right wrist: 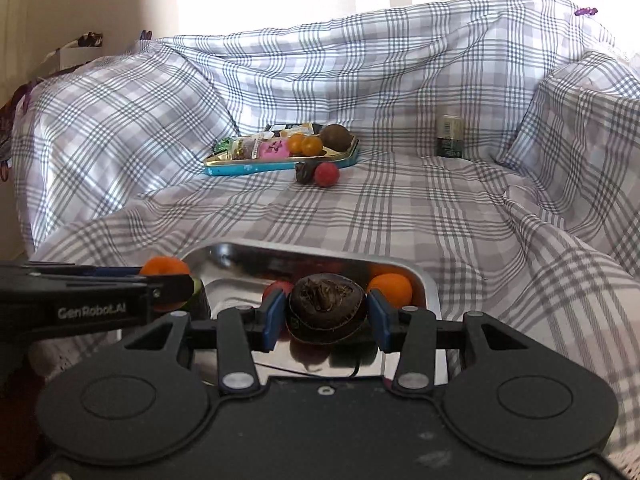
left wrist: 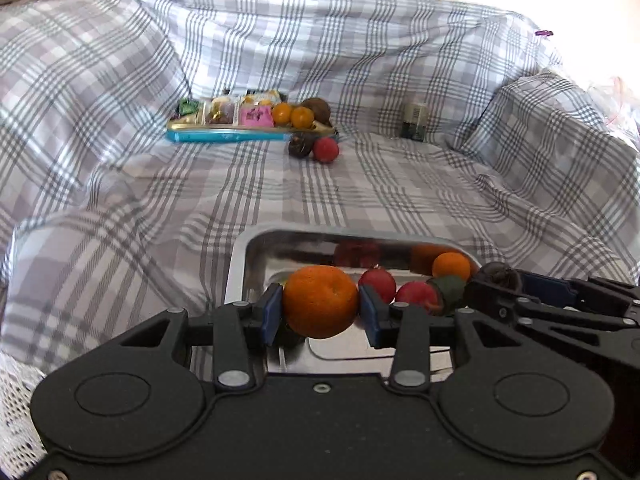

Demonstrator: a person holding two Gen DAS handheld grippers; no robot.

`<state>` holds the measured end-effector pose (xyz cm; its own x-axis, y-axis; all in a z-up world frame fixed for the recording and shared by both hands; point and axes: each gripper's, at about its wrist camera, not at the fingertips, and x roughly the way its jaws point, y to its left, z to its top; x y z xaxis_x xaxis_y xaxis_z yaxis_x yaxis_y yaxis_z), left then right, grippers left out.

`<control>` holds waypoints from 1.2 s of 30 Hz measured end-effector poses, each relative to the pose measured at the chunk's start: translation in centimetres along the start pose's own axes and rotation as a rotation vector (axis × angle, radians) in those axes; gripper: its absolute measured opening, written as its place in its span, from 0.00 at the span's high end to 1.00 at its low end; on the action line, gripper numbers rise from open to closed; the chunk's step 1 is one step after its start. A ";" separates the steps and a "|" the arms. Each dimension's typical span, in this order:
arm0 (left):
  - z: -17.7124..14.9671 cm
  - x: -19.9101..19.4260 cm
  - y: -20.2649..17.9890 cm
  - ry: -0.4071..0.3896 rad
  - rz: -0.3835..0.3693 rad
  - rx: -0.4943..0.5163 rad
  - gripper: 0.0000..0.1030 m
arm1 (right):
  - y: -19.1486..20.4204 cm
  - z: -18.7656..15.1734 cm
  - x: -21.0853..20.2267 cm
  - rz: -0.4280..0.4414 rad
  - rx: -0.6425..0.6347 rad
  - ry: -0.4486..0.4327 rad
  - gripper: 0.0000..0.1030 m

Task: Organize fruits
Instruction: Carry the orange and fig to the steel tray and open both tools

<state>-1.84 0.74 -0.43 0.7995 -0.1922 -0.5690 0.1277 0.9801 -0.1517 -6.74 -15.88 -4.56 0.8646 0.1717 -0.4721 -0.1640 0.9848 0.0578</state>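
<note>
**Left wrist and right wrist: both grippers loaded over the steel tray**

Left wrist view shows the left gripper (left wrist: 320, 308) with its blue pads pinching an orange (left wrist: 321, 301) from either side, held above the near end of the steel tray (left wrist: 256, 248). Inside the tray lie two red fruits (left wrist: 377, 283), a second, smaller orange (left wrist: 451, 266) and a green-skinned fruit (left wrist: 452, 288).

Right wrist view shows the right gripper (right wrist: 326, 316) with its pads clamped on a dark, wrinkled brown fruit (right wrist: 326, 308), also over the tray, with the small orange just beyond its right finger. The two grippers stand side by side, the left one visible at the frame's left edge.

Further back on the plaid sheet (right wrist: 400, 208) sits a blue-rimmed tin (right wrist: 276, 167) holding wrapped snacks, two small oranges (right wrist: 306, 144) and a round brown fruit (right wrist: 337, 137). Just in front of the tin, on the sheet, a dark fruit (right wrist: 305, 172) and a red fruit (right wrist: 327, 175) lie touching. A small jar (right wrist: 450, 136) stands well apart to the right.
</note>
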 end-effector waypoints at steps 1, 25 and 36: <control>-0.1 0.1 0.0 0.002 0.002 -0.001 0.52 | 0.1 0.0 0.1 -0.009 -0.006 -0.006 0.54; -0.5 1.0 0.0 0.092 -0.026 -0.017 0.52 | 0.3 0.2 1.3 -0.015 -0.006 0.043 0.54; -0.5 1.1 -0.2 0.095 -0.017 0.003 0.52 | 0.4 0.3 1.4 -0.010 0.000 0.047 0.54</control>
<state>-1.30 0.29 -1.45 0.7382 -0.2126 -0.6402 0.1429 0.9768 -0.1596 -5.47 -15.29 -4.97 0.8430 0.1599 -0.5136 -0.1552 0.9865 0.0524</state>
